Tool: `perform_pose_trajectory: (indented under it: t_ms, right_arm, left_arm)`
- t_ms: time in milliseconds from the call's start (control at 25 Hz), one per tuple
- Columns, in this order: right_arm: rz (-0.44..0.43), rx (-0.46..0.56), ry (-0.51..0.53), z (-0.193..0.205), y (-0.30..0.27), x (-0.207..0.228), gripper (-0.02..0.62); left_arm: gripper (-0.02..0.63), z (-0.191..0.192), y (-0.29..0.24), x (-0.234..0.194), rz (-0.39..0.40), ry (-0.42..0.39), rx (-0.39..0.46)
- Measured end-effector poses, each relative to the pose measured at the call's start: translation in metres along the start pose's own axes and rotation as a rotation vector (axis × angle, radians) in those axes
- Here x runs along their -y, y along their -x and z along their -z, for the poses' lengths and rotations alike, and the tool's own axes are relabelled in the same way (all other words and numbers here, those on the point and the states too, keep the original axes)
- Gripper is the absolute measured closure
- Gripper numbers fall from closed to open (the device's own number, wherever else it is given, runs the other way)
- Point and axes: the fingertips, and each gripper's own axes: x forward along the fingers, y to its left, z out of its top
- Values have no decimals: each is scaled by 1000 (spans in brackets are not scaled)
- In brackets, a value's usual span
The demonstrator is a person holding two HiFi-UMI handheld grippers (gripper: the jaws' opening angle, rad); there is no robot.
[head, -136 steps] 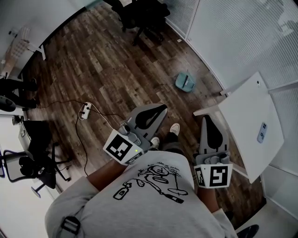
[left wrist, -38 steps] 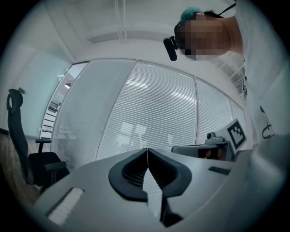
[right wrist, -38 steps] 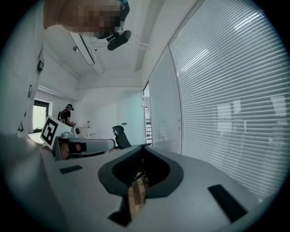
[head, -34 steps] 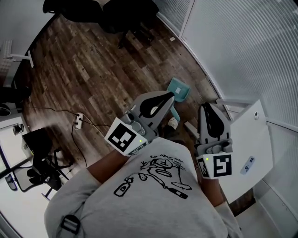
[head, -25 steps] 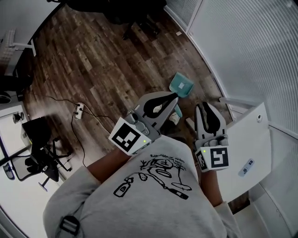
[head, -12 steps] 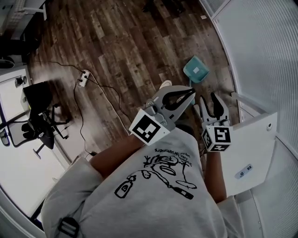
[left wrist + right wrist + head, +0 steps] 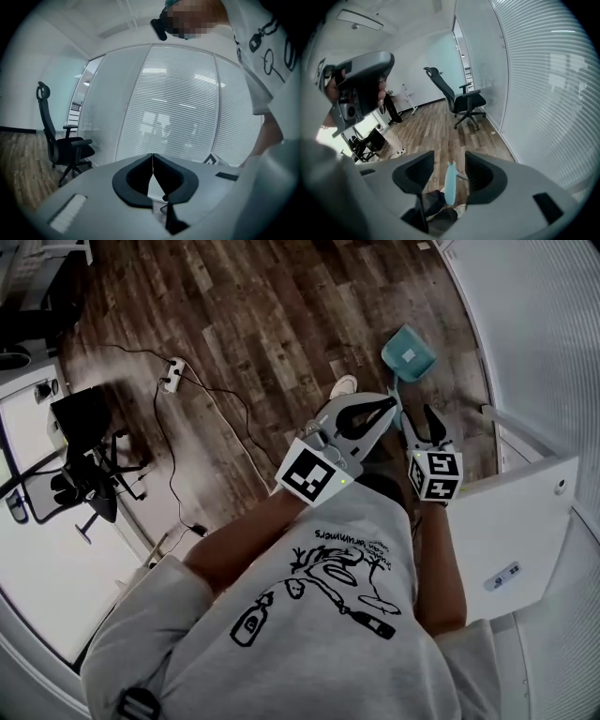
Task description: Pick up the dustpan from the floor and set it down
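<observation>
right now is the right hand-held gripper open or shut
The right hand-held gripper is open and opening: jaws apart, the dustpan handle between them, not pressed.

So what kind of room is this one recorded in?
Most likely an office: a wheeled desk chair, a glass wall covered by slatted blinds, and a white table standing on a wood-plank floor.

The brown wood-plank floor (image 7: 234, 315) carries a teal plastic dustpan (image 7: 409, 353) near the wall, a white corded power strip (image 7: 172, 374) and a black wheeled office chair (image 7: 89, 460).
</observation>
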Motion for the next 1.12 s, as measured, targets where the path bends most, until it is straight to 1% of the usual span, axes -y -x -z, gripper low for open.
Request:
perform_pose_trajectory:
  t_ms: [240,520,640,800,960,1000,1040,1120]
  right_arm:
    - [-21,-80,0,45,-40,6,419]
    - [-46,-165,-13,83,-77,9,417]
    - [-57,-196,-5,93,-89,5,416]
    - [-53,-221,-1,103,-102,3,416]
    - [-33,-224,1,108,-110,6,417]
    - [-31,-224,3,108,-110,6,433]
    - [-32,-224,0,109,-110,6,481]
    - [-35,-224,-12,108,-109,6,485]
  left_arm:
    - [603,35,-8,-4,-2,12,-52]
    - [603,59,-11,-10,-19,8,-78]
    - [603,70,-12,-15,-25,7,-100]
    - [603,87,-14,-20,-32,17,-150]
    - [603,95,-13,-22,-29,31,-162]
    - [603,96,-12,-22,-27,32,-164]
    - [603,97,-12,-22,-25,31,-168]
    - [603,97,-11,-22,-20,29,-175]
